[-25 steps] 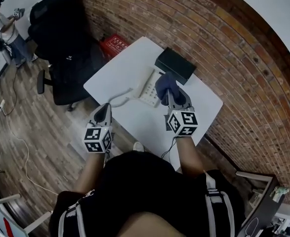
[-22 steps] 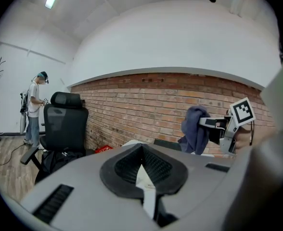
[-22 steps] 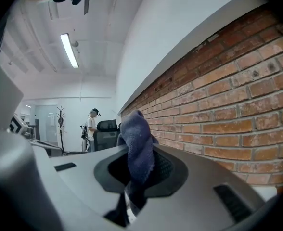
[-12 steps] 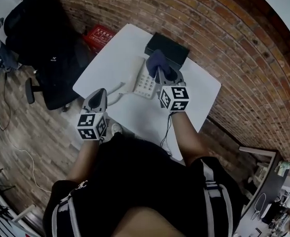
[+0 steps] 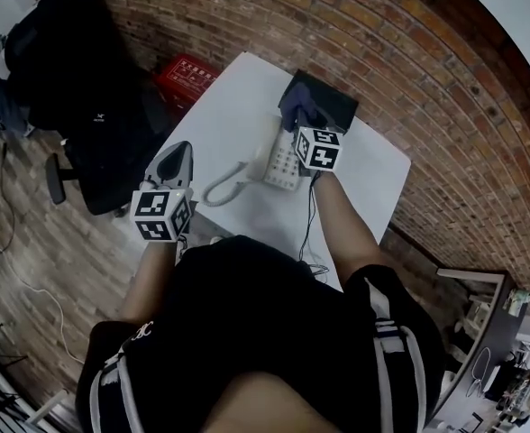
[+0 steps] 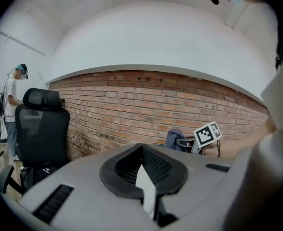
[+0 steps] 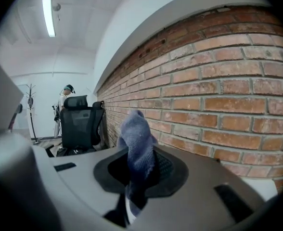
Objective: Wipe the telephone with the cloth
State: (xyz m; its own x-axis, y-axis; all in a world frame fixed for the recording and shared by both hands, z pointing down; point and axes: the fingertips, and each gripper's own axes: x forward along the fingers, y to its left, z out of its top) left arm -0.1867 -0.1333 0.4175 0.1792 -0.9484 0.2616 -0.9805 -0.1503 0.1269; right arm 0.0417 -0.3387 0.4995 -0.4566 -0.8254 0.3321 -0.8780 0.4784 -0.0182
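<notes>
The white telephone (image 5: pixel 284 162) lies on the white table (image 5: pixel 238 106), its curly cord (image 5: pixel 222 188) looping off to the left. My right gripper (image 5: pixel 301 120) is shut on a blue cloth (image 5: pixel 296 105) and holds it over the phone's far end, by a black box (image 5: pixel 330 102). In the right gripper view the cloth (image 7: pixel 136 134) sticks up from between the closed jaws (image 7: pixel 134 177), facing the brick wall. My left gripper (image 5: pixel 177 162) hovers shut and empty at the table's near left edge. From its own view (image 6: pixel 143 150) the cloth (image 6: pixel 173 138) shows far off.
A brick wall (image 5: pixel 427 106) runs along the table's far side. A black office chair (image 5: pixel 94 106) draped with a jacket stands left of the table, and a red crate (image 5: pixel 186 78) sits on the floor by the wall. A thin cable (image 5: pixel 308 233) hangs down by my right arm.
My right gripper has carried the cloth forward along the phone, from its middle to its far end near the black box. The left gripper has stayed near the table's left edge.
</notes>
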